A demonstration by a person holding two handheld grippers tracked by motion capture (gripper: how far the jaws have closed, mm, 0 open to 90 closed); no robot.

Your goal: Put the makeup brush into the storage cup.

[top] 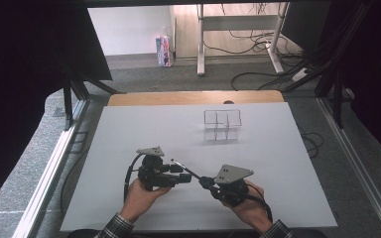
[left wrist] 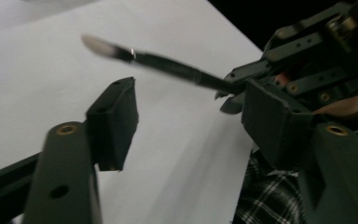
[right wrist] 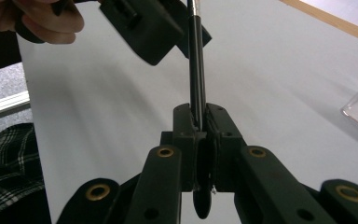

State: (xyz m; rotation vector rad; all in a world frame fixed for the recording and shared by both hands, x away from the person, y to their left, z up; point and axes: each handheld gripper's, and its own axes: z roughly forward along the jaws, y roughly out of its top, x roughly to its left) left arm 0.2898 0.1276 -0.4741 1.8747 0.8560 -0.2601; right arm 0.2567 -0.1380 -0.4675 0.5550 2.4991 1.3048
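Thing in hand is a thin black brush, looks like a makeup or paint brush: slim stiff handle, a small metal collar, soft pale bristles at the tip. Light, rigid along the shaft, smooth and round so it will likely roll or pivot in a pinch; the bristle end is the delicate part, best not squeezed. Best hold looks like the handle, mid-shaft or near the butt end.

Right gripper is clenched on the brush at its lower handle; in the right gripper view the pads sit tight on both sides of the shaft, and the butt end pokes out below the jaws. Brush is lifted off the white table, pointing up and left from the right gripper toward the left gripper.

Left gripper is not gripping: in its own view the jaws stand apart, with the brush crossing the gap above and beyond them, bristle tip blurred. Whether a pad is brushing the shaft is hard to tell from here, but I see no contact.

Pose: both hands low near the table's near edge, forearms in plaid sleeves coming in from below. Left gripper lies roughly level, jaws pointing right. Right gripper is angled up-left. Clear divided holder stands well apart at the far side of the table, probably the brush's destination.
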